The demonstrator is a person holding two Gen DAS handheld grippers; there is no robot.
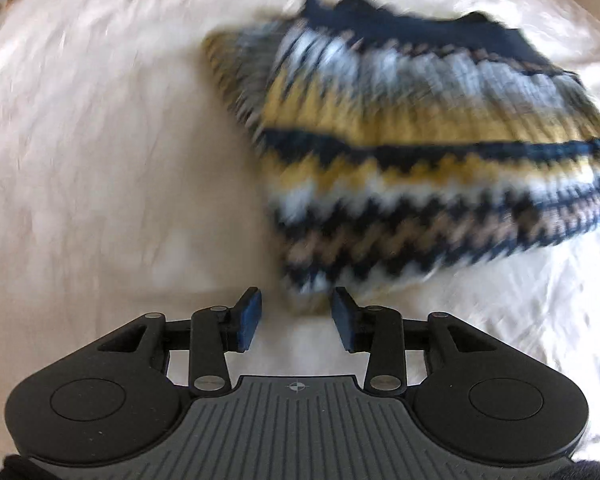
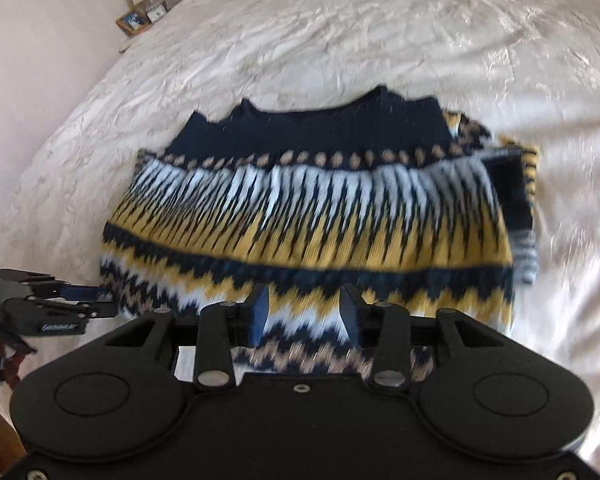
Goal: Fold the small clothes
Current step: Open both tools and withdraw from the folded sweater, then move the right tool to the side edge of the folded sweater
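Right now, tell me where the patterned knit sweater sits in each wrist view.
Left wrist view: the sweater fills the upper right, one corner reaching down between the left tongs.
Right wrist view: the sweater lies across the centre, its near edge under the right tongs.
Shared landmark: the sweater's yellow zigzag band on the cream bedspread.

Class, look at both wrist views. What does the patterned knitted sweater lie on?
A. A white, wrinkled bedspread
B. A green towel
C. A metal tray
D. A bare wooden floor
A: in both views the sweater lies on the white, wrinkled bedspread, which shows around its sides and far edge.
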